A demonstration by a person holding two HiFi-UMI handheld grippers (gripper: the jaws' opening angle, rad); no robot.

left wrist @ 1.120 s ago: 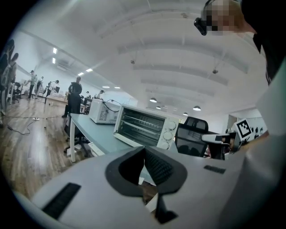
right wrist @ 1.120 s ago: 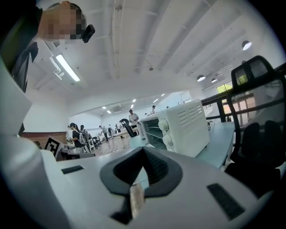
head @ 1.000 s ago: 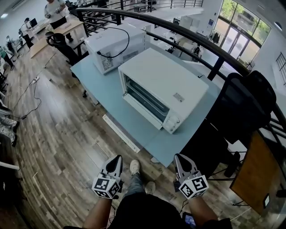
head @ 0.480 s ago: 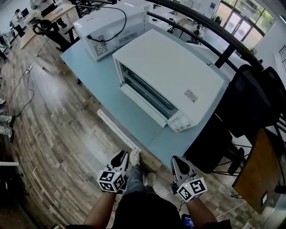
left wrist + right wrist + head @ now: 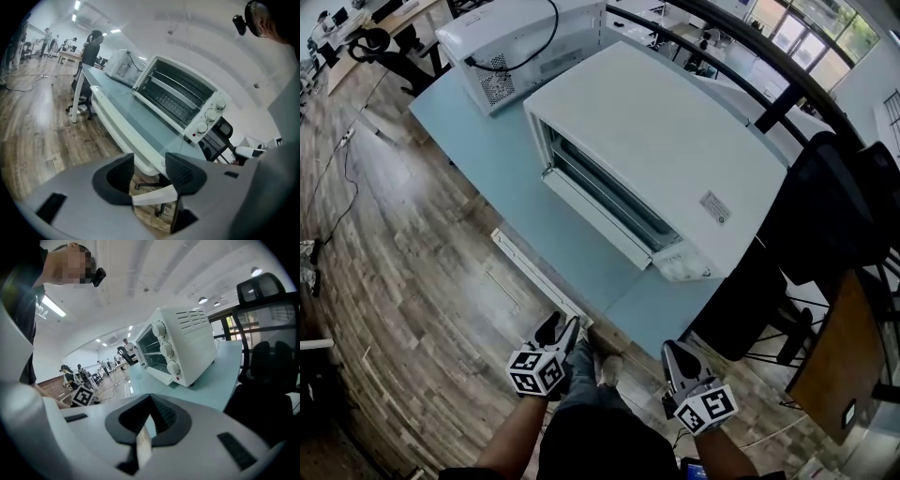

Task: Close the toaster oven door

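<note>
Toaster oven (image 5: 675, 150) sits by the desk's (image 5: 478, 141) corner nearest you, door (image 5: 595, 217) dropped open. Your left hand-held gripper (image 5: 561, 328) has just been spreading, nothing between its jaws; your right hand-held gripper (image 5: 675, 352) is pressed together, empty.

the left gripper (image 5: 561, 331) and right gripper (image 5: 673, 354) were grey with black pads, checkered marker cubes; the person wore dark clothing, pale shoes (image 5: 607, 367).
</note>
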